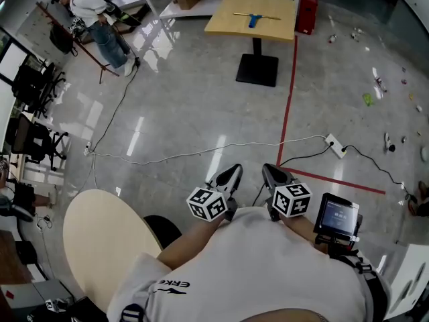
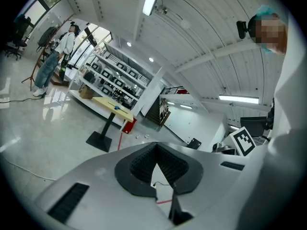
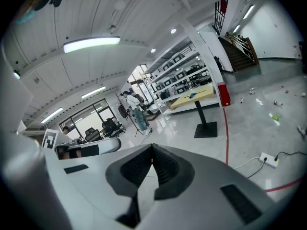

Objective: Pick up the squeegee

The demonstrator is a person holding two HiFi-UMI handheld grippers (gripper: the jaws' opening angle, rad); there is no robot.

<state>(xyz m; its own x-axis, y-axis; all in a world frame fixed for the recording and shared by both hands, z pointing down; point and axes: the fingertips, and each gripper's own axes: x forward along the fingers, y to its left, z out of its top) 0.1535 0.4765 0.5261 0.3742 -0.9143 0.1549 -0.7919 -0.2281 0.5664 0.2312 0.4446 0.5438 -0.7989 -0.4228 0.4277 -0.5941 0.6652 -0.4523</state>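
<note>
Lying on the yellow table (image 1: 224, 24) near its far edge, the squeegee (image 1: 255, 17) runs sideways, blue handle pointing nearward. Left gripper (image 1: 234, 172) and right gripper (image 1: 269, 171) are closed, empty. The shirt (image 1: 268, 267) print reads "ERKE".

Gleaming glossy on floor (image 1: 188, 113), showing matt pale wood on tabletop (image 1: 224, 22), wearing smooth grey plastic on left gripper (image 2: 156, 146)

Big open lab or test hall, office-like. Polished grey floor (image 1: 174, 106) with red tape lines (image 1: 289, 99), power strip (image 1: 335, 145) and loose cables just ahead of the right tongs (image 1: 275, 174). Far ahead: yellow desk (image 1: 275, 25), white equipment racks (image 2: 110, 78). Office chairs (image 1: 30, 89) off left, staircase (image 3: 238, 44) off right, strip lights (image 3: 91, 43) overhead.
</note>
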